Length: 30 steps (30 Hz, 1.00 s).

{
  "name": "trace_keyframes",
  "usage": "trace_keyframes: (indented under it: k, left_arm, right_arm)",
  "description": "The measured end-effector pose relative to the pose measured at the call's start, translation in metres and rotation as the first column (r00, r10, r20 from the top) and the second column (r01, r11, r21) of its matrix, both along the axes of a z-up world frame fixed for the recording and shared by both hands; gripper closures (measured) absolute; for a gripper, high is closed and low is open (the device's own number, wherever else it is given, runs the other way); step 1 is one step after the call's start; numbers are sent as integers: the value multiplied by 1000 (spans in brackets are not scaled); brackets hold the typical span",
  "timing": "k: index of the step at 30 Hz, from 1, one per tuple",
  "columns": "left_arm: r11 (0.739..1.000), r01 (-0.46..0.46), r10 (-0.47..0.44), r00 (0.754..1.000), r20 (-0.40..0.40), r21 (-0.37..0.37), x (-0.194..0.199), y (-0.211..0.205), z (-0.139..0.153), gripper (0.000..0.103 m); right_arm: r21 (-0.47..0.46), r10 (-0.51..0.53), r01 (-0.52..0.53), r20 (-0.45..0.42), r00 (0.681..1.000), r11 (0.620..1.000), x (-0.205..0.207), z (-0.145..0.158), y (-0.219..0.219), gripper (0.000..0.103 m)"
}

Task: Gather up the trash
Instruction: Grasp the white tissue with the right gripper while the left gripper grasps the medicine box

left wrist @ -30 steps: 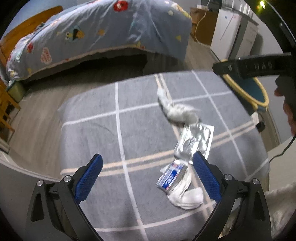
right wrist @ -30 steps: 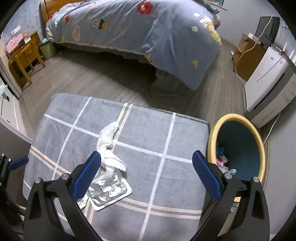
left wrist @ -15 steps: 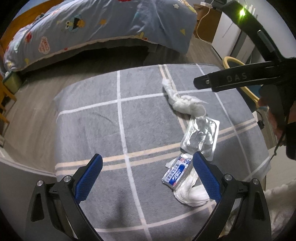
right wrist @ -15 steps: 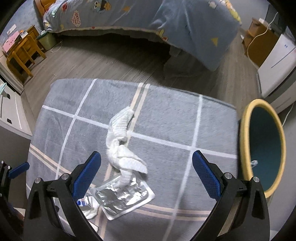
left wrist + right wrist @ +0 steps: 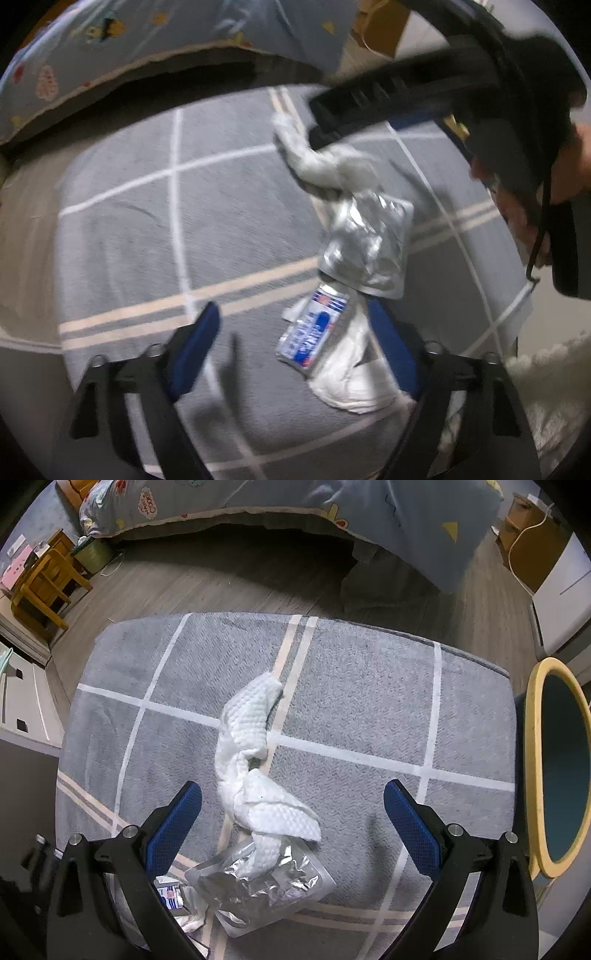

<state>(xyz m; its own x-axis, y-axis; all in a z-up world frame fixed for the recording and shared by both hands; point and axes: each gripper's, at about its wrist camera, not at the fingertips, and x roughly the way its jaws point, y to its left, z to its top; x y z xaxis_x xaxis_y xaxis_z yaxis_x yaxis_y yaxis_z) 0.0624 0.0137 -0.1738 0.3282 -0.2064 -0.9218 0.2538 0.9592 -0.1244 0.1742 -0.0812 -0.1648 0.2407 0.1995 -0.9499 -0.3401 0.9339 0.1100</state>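
On the grey checked rug (image 5: 369, 709), three pieces of litter are strung in a line.
A twisted, waffle-textured white tissue (image 5: 255, 760) overlaps a crinkled foil blister tray (image 5: 266, 890); a blue-printed wrapper (image 5: 314, 328) lies beside it. Both tongs — left gripper (image 5: 295, 339), right gripper (image 5: 291, 816) — are held wide, gripping nothing. Yellow-rimmed bin (image 5: 532, 738) — contents hidden.

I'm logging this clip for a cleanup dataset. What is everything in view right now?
Twisted white paper towel: one, white, middle of rug, near end on the tray.
Crinkled clear plastic tray: one, silvery, near rug edge.
Blue-and-white wrapper: one, lying on a white tissue.
Crumpled white tissue: one, white, nearest rug edge.
Grey checked rug: one, on the wood floor.
Yellow-rimmed teal bin: one, right of rug.
Blue-quilted bed: one, beyond rug.
Left gripper: open.
Right gripper: open, over towel.
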Motion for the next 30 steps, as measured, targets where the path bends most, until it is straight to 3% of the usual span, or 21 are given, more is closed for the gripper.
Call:
trace_keyframes:
  k: [4, 8, 11, 13, 15, 20, 22, 25, 30]
  left_arm:
    - [1000, 19, -19, 999, -45, 11, 2, -5, -14, 42]
    - [999, -5, 3, 998, -55, -31, 4, 0, -15, 44]
    - [1000, 5, -6, 999, -49, -24, 4, 1, -15, 47]
    - [1000, 12, -13, 999, -46, -21, 4, 3, -15, 65]
    - [999, -3, 0, 998, -57, -47, 5, 9, -15, 73]
    - [999, -35, 33, 998, -48, -42, 8, 19, -11, 78]
    - [999, -38, 37, 999, -31, -35, 8, 23, -7, 90]
    - [997, -53, 52, 999, -6, -47, 11, 31, 3, 97]
    - [996, -70, 71, 997, 12, -46, 11, 36, 9, 100]
  right_arm:
    - [-4, 30, -30, -8, 1000, 1000, 0, -5, 6, 13]
    - [-45, 71, -72, -27, 997, 996, -1, -16, 21, 25]
    - [-62, 83, -86, -43, 996, 994, 0, -23, 26, 43]
    - [-48, 91, -94, -61, 994, 994, 0, -25, 28, 55]
    - [-35, 93, -95, -60, 994, 995, 0, -22, 27, 64]
    - [3, 55, -55, -55, 997, 998, 0, -12, 16, 67]
    - [22, 39, -38, -49, 998, 999, 0, -6, 9, 68]
    - [54, 15, -14, -30, 999, 998, -2, 8, -3, 68]
    - [100, -27, 26, 5, 1000, 995, -5, 30, -30, 68]
